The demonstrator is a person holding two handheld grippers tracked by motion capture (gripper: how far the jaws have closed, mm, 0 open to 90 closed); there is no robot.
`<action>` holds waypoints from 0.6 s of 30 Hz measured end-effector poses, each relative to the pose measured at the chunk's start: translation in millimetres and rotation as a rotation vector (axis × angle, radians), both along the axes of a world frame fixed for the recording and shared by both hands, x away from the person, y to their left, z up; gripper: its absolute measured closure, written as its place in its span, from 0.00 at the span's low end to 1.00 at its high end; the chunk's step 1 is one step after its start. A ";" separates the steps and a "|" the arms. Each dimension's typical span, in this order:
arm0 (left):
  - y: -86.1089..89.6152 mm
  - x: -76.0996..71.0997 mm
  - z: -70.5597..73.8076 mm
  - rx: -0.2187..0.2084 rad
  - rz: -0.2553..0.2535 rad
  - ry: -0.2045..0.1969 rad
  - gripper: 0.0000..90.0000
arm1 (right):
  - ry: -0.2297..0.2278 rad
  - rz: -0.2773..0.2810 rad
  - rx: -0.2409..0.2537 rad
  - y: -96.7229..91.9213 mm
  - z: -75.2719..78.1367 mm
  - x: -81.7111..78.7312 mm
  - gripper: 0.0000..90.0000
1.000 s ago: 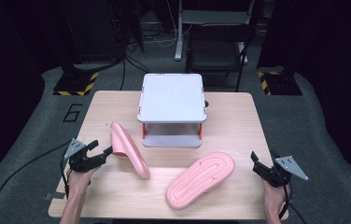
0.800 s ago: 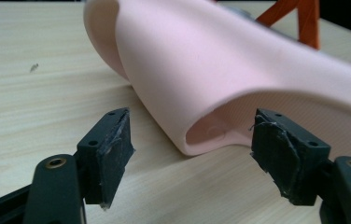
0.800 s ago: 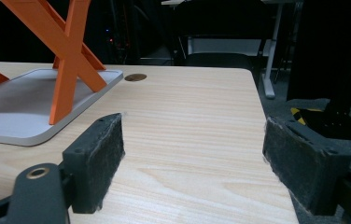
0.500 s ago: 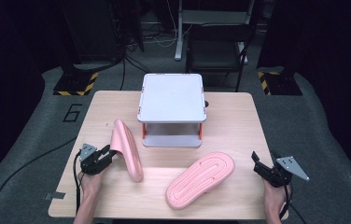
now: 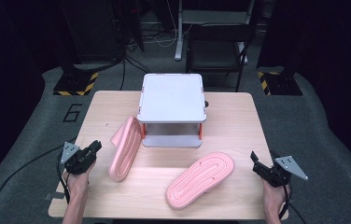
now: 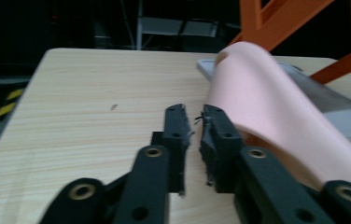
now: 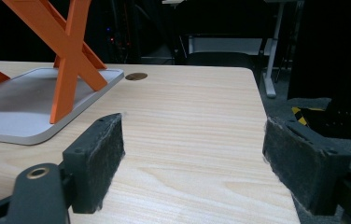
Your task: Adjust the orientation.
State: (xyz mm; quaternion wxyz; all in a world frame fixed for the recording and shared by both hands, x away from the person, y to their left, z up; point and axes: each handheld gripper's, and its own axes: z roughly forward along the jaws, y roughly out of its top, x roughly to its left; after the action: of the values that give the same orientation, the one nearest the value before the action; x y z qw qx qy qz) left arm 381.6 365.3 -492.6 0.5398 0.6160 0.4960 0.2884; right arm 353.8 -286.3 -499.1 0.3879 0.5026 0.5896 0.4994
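Observation:
A pink slipper (image 5: 124, 148) stands on its edge, left of a grey two-shelf rack (image 5: 171, 95) with orange legs. A second pink slipper (image 5: 201, 178) lies sole up at the front middle of the wooden table (image 5: 229, 123). My left gripper (image 5: 94, 147) hovers just left of the tilted slipper, apart from it. Its jaws have just been closing and stand nearly together with nothing between them; in the left gripper view (image 6: 194, 112) the slipper (image 6: 276, 107) rises to their right. My right gripper (image 5: 256, 164) stays at the front right, open and empty (image 7: 192, 163).
The rack's lower shelf (image 7: 24, 107) and an orange cross leg (image 7: 71, 60) lie left of the right gripper. Bare tabletop (image 6: 94, 93) stretches ahead of the left gripper. The table's right edge (image 7: 271, 135) drops to a dark floor with yellow-black tape.
The left gripper reached the tilted slipper with its jaws closing, then drew back to the left. The slipper's near end swung left. The right gripper held still.

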 end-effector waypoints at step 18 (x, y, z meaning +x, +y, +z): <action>-57.7 8.1 8.9 0.115 -0.198 -0.026 0.52 | 0.010 0.004 0.001 -1.4 -0.8 0.6 0.22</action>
State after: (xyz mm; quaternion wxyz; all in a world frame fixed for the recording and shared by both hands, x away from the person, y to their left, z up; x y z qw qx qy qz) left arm 389.7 307.6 -483.6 0.5362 0.6880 0.4080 0.2695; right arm 354.4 -287.7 -499.9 0.3837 0.5043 0.5921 0.4978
